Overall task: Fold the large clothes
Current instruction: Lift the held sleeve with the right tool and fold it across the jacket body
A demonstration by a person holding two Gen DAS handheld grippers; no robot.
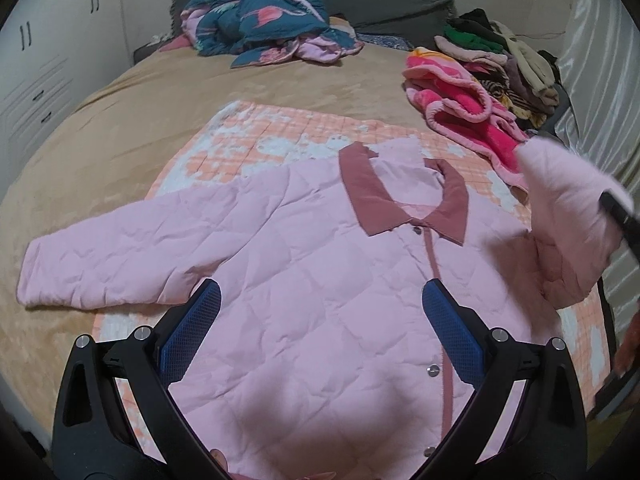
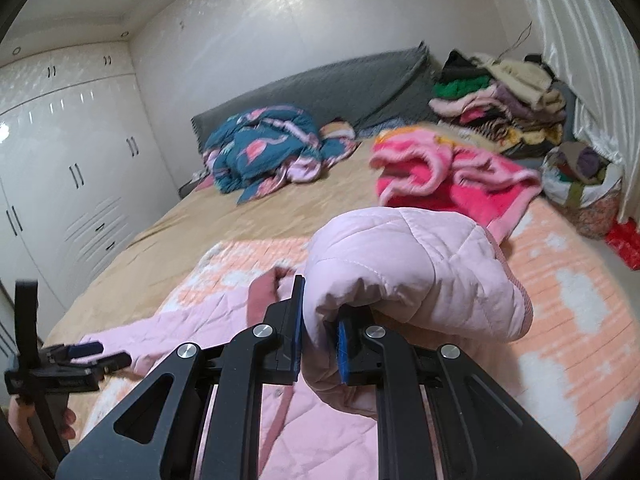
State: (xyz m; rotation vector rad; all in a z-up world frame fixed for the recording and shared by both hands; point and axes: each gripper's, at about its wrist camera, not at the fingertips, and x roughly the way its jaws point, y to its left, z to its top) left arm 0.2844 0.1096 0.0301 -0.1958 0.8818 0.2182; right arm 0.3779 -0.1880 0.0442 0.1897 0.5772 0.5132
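Folding the sleeve [image 2: 412, 276]: the right tongs [image 2: 320, 344] pinch it, raised above the pink jacket [image 1: 304, 272] spread face-up on the bed [image 1: 120, 120]. Left tongs [image 1: 320, 304] hover spread, apparently empty. Next, laying the sleeve across the chest.

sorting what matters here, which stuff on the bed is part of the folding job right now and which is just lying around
In the job:
pink quilted jacket
its sleeve, held by right gripper
left gripper, open above it

Lying about:
teal duvet
pink fleece blanket
stacked clothes
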